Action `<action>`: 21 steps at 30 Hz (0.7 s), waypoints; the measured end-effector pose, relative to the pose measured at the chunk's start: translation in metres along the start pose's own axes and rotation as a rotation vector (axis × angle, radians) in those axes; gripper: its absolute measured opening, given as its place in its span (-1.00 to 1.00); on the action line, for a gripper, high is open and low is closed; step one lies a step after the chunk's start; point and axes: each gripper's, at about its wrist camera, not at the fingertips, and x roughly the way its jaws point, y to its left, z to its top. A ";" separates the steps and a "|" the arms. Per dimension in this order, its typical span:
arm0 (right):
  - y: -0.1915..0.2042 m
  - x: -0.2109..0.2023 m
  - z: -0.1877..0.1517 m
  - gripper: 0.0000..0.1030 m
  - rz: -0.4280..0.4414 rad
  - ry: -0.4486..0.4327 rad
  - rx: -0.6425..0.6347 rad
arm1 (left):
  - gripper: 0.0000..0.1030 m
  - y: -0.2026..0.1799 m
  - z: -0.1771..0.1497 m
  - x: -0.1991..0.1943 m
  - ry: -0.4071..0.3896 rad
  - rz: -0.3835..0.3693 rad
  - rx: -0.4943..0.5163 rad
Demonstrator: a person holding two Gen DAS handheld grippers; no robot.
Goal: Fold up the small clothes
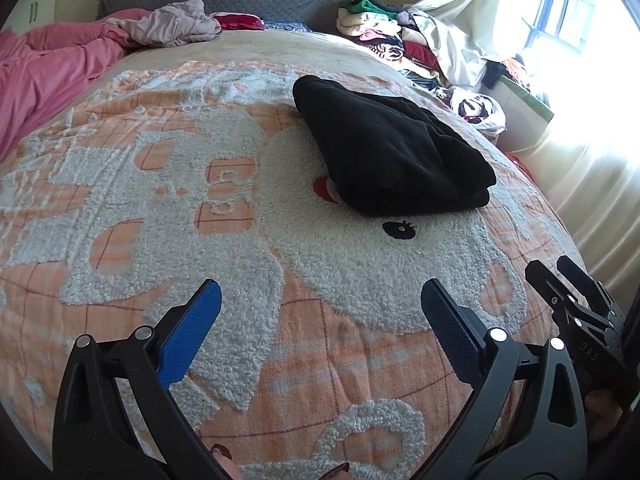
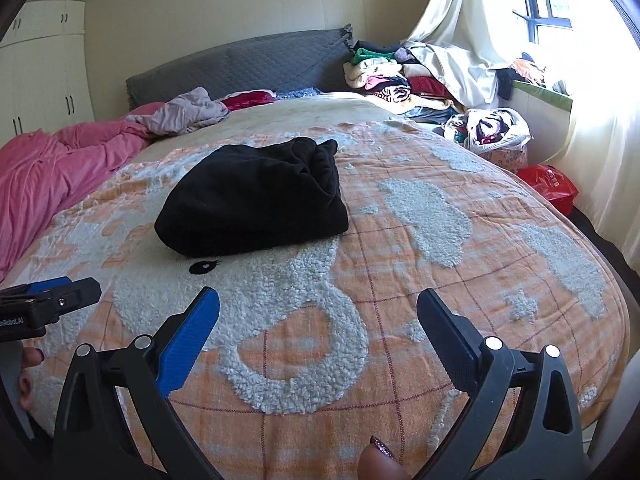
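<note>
1. On the bed, my left gripper [image 1: 320, 312] and right gripper [image 2: 318, 320] both hover with jaws wide apart, holding nothing.
2. Ahead of them the black garment [image 1: 384, 148] lies folded in a thick bundle on the orange blanket [image 1: 320, 360], well apart from both grippers.
3. I judge the fold could slump: its layers look bulky, so a nudge or one-sided grab may spill them open.
4. Fluffy blanket pile could snag a low fingertip.
5. Beside the bed, a white bag [image 2: 490, 130] holds mixed clothes; a red bag [image 2: 550, 186] sits near it, contents hidden.
</note>
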 end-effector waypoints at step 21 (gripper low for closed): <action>0.005 0.004 -0.001 0.91 0.018 0.002 -0.025 | 0.82 -0.003 0.001 -0.003 0.006 0.023 0.004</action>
